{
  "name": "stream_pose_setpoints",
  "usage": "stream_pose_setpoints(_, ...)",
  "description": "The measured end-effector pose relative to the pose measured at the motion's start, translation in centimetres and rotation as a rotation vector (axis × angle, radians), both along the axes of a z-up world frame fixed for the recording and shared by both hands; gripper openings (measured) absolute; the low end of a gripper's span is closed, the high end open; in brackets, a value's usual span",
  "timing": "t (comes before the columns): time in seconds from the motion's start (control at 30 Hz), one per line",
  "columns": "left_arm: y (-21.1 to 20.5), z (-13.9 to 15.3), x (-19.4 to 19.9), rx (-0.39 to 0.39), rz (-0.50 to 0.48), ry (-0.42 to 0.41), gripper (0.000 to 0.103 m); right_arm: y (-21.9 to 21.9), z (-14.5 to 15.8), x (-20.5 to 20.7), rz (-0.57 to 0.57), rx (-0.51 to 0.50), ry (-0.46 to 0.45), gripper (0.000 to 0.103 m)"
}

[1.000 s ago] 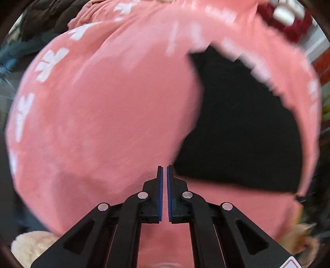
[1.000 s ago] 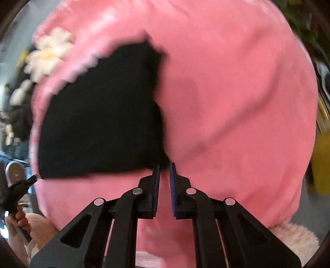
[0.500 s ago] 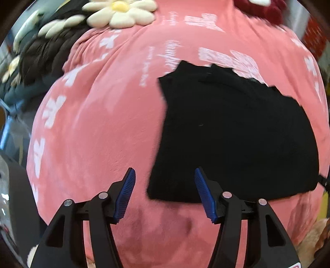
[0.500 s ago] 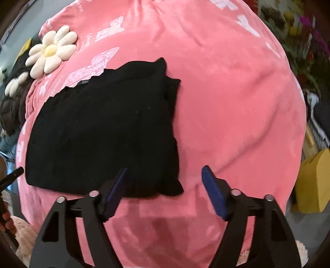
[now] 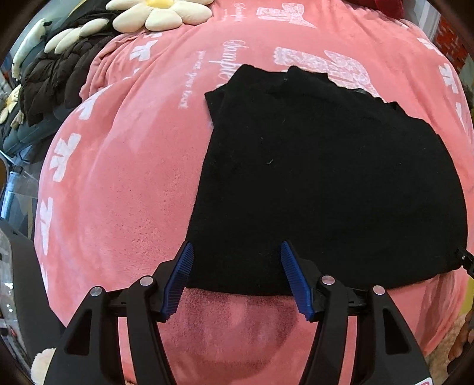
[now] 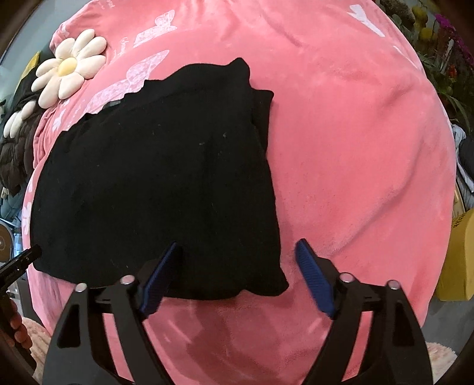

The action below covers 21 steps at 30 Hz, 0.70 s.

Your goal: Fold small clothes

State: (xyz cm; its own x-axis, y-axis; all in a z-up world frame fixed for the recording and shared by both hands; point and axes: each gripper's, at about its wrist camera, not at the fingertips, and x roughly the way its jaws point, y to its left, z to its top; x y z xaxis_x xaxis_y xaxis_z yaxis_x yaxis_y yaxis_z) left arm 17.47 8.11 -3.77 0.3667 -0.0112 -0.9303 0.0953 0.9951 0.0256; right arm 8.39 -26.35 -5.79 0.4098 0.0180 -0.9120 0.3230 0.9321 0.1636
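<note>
A black garment (image 5: 326, 177) lies folded flat on a pink plush blanket (image 5: 118, 192) with white butterfly prints. My left gripper (image 5: 236, 247) hovers open above the garment's near left corner, its blue pads (image 5: 177, 278) clear of the cloth. In the right wrist view the same black garment (image 6: 157, 177) sits on the blanket (image 6: 355, 148). My right gripper (image 6: 237, 244) hangs over its near right corner. Its jaws are opening, and the cloth lies below them with nothing pinched.
A daisy-shaped cushion (image 5: 160, 14) (image 6: 68, 68) and a dark puffer jacket (image 5: 53, 80) lie at the blanket's far left. A yellow box (image 6: 456, 251) stands off the right edge, with flowers (image 6: 438, 44) behind. A hand (image 6: 17, 328) holds the other gripper at lower left.
Both grippers went from shut to open and drew back from the cloth. The black garment, earlier close up and blurred, now lies still and flat on the blanket.
</note>
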Motion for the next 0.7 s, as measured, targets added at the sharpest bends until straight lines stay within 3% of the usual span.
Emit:
stream_pose_setpoints(0.07, 0.0, -0.2, 0.0, 0.001, 0.002, 0.003, 0.062, 0.1, -0.2, 0.1, 0.006, 0.004, 0.005, 0.087)
stream_pose_setpoints(0.2, 1.3, -1.0, 0.3, -0.066, 0.051, 0.017, 0.085, 0.5, -1.2, 0.5, 0.021, 0.031, 0.027, 0.088)
stream_pose_setpoints(0.3, 3.3, -3.3, 0.8, -0.19, 0.138, 0.106, 0.087, 0.3, -1.8, 0.6, 0.005, 0.062, 0.022, 0.09)
stream_pose_setpoints(0.33, 4.0, -3.3, 0.6, -0.233, 0.166, 0.084, 0.086, 0.3, -1.8, 0.6, 0.004, 0.068, 0.017, 0.091)
stream_pose_setpoints(0.4, 4.2, -3.2, 0.7, -0.254, 0.155, 0.087, 0.084, 0.3, -1.7, 0.5, 0.012, 0.086, -0.002, 0.08)
stream_pose_setpoints(0.43, 4.2, -3.1, 0.6, -0.259, 0.148, 0.084, 0.073, 0.4, -1.5, 0.5, 0.025, 0.095, -0.01, 0.066)
stream_pose_setpoints(0.47, 4.4, -2.8, 0.5, -0.275, 0.139, 0.075, 0.064, 0.4, -1.2, 0.6, 0.041, 0.117, -0.01, 0.045)
stream_pose_setpoints(0.53, 5.0, -2.4, 0.6, -0.335, 0.115, 0.103, 0.01, -0.1, -0.7, 1.0, 0.052, 0.204, -0.003, 0.014)
stream_pose_setpoints(0.6, 6.0, -2.0, 0.6, -0.425, 0.128, 0.141, 0.01, -0.6, 0.6, 0.9, 0.058, 0.226, -0.016, 0.013)
stream_pose_setpoints(0.7, 6.8, 0.1, -0.3, -0.462, 0.098, 0.136, 0.01, -1.2, 3.5, -0.1, 0.096, 0.239, -0.036, 0.012)
